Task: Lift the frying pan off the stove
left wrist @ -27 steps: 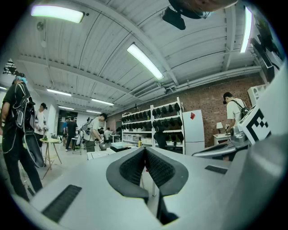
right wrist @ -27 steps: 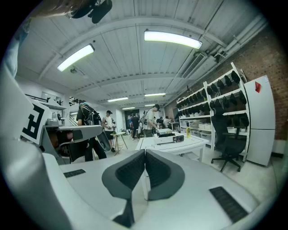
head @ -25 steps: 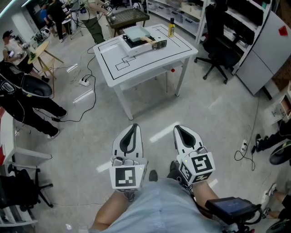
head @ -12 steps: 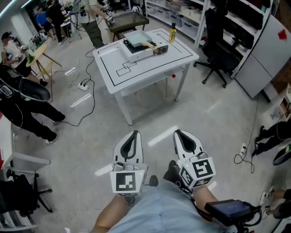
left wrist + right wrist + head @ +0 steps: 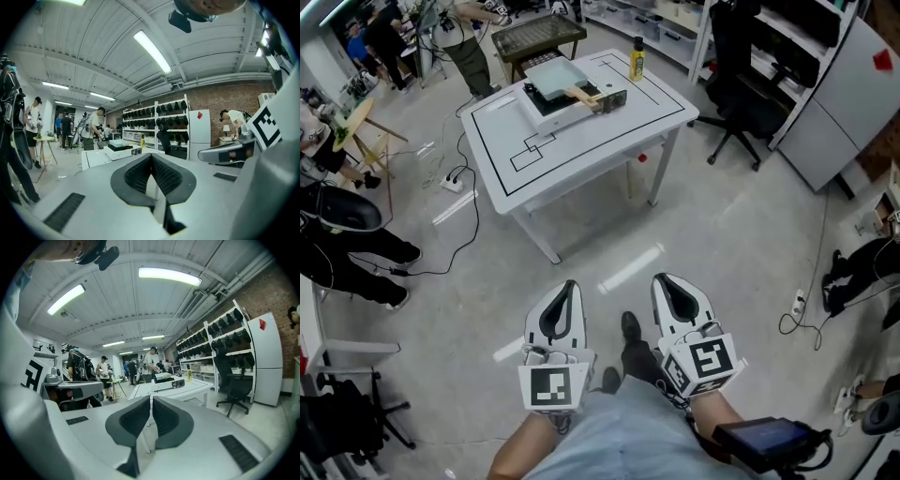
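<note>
The frying pan (image 5: 554,76) is square and pale, with a wooden handle, and sits on a white stove (image 5: 570,101) on the white table (image 5: 609,131) across the floor from me. In the left gripper view the stove (image 5: 121,149) shows small and far off; the right gripper view has the stove (image 5: 165,382) far off too. My left gripper (image 5: 568,289) and right gripper (image 5: 664,283) hang side by side low in front of my body, well short of the table. Both point towards the table, level, and both are shut with nothing between the pads.
A yellow bottle (image 5: 637,58) stands on the table's far corner. A black office chair (image 5: 741,84) and shelving stand to the right. Cables and a power strip (image 5: 453,180) lie on the floor at the left, near seated and standing people. Bare concrete floor separates me from the table.
I have moved across the floor, so the table has slid left and the grippers sit a little lower in the head view. Both grippers stay shut and side by side.
</note>
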Available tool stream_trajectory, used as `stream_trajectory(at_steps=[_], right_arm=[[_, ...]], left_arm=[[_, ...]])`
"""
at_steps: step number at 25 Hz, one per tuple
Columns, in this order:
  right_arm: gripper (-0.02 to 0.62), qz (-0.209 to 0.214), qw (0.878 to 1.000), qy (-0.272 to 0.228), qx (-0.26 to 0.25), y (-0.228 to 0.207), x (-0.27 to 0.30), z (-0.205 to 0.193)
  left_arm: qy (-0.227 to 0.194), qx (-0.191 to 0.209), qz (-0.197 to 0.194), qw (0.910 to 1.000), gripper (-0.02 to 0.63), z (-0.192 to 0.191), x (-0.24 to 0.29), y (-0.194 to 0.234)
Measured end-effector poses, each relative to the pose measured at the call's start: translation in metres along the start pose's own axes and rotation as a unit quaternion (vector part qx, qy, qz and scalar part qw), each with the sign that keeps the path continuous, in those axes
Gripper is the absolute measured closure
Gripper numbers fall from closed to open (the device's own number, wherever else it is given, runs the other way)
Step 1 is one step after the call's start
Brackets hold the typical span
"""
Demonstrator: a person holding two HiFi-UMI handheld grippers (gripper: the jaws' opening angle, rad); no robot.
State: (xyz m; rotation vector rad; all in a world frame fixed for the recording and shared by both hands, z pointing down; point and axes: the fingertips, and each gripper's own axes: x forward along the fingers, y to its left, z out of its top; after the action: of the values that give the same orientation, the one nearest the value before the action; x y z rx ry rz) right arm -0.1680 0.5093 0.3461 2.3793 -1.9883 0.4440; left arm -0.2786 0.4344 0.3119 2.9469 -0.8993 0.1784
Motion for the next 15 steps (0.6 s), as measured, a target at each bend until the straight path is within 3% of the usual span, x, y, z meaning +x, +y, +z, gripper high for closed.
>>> stream_trajectory(at_steps=[8, 15], right_arm=[[0.545, 0.028, 0.999, 0.031, 0.026, -0.063, 0.088, 0.009], [0.545, 0.076, 0.997, 0.026, 0.017, -0.096, 0.147, 0.042]], left_arm=[[0.035, 0.003, 0.019, 0.9992, 0.588, 0.002, 0.101, 0.012], [0.025, 0.012, 0.050, 0.9984, 0.588, 0.025, 0.164, 0.017]])
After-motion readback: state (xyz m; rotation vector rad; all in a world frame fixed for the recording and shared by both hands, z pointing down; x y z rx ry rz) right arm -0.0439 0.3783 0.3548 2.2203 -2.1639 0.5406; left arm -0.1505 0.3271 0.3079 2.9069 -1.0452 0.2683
